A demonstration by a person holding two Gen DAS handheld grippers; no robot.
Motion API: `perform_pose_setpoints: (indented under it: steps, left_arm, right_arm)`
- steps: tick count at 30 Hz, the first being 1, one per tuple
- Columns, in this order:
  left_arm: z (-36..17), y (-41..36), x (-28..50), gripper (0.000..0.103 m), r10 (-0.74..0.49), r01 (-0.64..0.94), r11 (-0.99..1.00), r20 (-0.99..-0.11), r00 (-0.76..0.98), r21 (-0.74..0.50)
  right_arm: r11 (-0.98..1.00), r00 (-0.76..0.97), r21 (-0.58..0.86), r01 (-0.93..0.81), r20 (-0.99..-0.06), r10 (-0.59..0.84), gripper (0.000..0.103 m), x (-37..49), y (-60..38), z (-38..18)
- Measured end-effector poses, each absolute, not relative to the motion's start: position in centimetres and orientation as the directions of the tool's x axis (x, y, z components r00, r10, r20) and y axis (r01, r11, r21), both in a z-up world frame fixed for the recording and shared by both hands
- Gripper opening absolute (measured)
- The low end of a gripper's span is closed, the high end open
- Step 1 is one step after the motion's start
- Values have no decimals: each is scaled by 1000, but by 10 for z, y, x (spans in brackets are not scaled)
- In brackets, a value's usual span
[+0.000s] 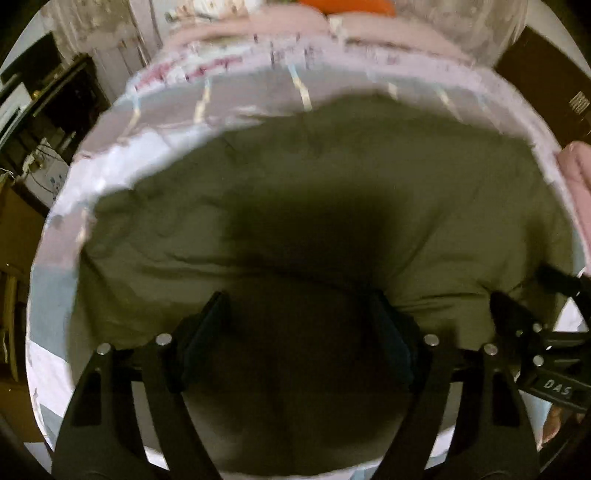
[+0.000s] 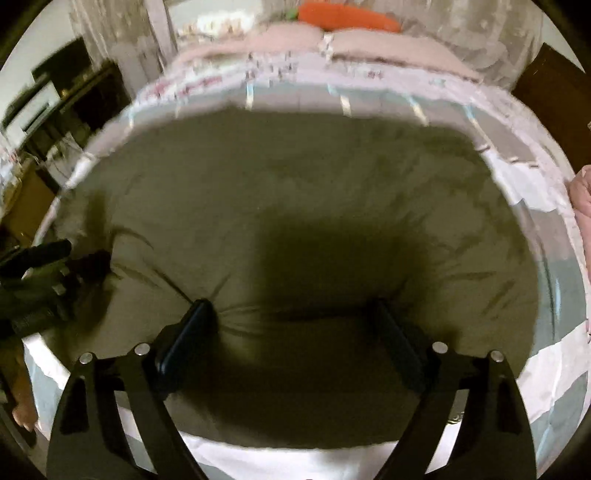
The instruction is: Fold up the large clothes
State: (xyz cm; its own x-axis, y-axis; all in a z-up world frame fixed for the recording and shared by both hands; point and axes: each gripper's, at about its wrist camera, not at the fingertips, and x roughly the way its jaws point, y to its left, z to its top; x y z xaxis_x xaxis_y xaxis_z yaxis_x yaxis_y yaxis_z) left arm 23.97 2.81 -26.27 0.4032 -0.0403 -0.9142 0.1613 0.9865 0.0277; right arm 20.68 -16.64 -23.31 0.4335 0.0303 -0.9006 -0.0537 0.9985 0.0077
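Note:
A large olive-green garment point(image 1: 314, 177) lies spread over the bed and fills most of both views point(image 2: 295, 192). My left gripper point(image 1: 299, 306) is open, its two dark fingers wide apart and low over the near part of the garment. My right gripper point(image 2: 291, 314) is also open; its left finger point(image 2: 192, 325) presses into the cloth, which puckers around the tip. The right gripper shows at the right edge of the left wrist view point(image 1: 535, 332). The left gripper shows at the left edge of the right wrist view point(image 2: 55, 273).
The bed has a pink, white and grey patchwork cover point(image 1: 258, 85). Pink pillows point(image 2: 295, 40) and an orange carrot-shaped plush point(image 2: 347, 14) lie at its far end. Dark furniture point(image 1: 55, 96) stands to the left. A pink bundle point(image 1: 580, 166) lies at the right edge.

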Motion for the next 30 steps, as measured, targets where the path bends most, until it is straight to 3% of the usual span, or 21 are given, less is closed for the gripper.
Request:
perform_pose_setpoints:
  steps: [2, 5, 9, 13, 15, 17, 21, 25, 30]
  left_arm:
    - [-276, 32, 245, 96, -12, 147, 988, -917, 399, 51]
    - [-292, 37, 257, 100, -17, 126, 991, -930, 366, 32]
    - [-307, 29, 263, 101, 41, 125, 988, -925, 378, 95]
    - [-302, 34, 259, 99, 16, 113, 992, -930, 368, 61]
    - [-288, 39, 257, 89, -16, 105, 994, -925, 381, 26]
    - [-262, 45, 252, 87, -25, 88, 996, -892, 450, 16]
    - [-228, 56, 249, 87, 24, 3, 999, -807, 589, 32]
    - [-254, 65, 265, 89, 46, -50, 998, -853, 520, 23]
    - [-284, 73, 276, 99, 39, -64, 998, -881, 471, 10]
  right_arm:
    - [998, 421, -20, -57, -907, 6, 100, 213, -166, -250]
    - [998, 414, -34, -46, -910, -12, 102, 222, -164, -272]
    - [997, 421, -75, -33, -906, -54, 102, 226, -156, -289]
    - [998, 397, -48, -29, -917, -33, 102, 226, -159, -284]
    - [999, 418, -36, -11, -908, -28, 98, 218, -157, -265]
    - [999, 483, -25, -41, -875, -2, 96, 211, -147, -239]
    - [997, 612, -23, -67, -790, 23, 96, 216, -126, -198]
    - [1000, 549, -1, -4, -836, 2, 100, 248, -134, -230]
    - [1000, 538, 13, 11, -843, 5, 102, 267, -133, -246]
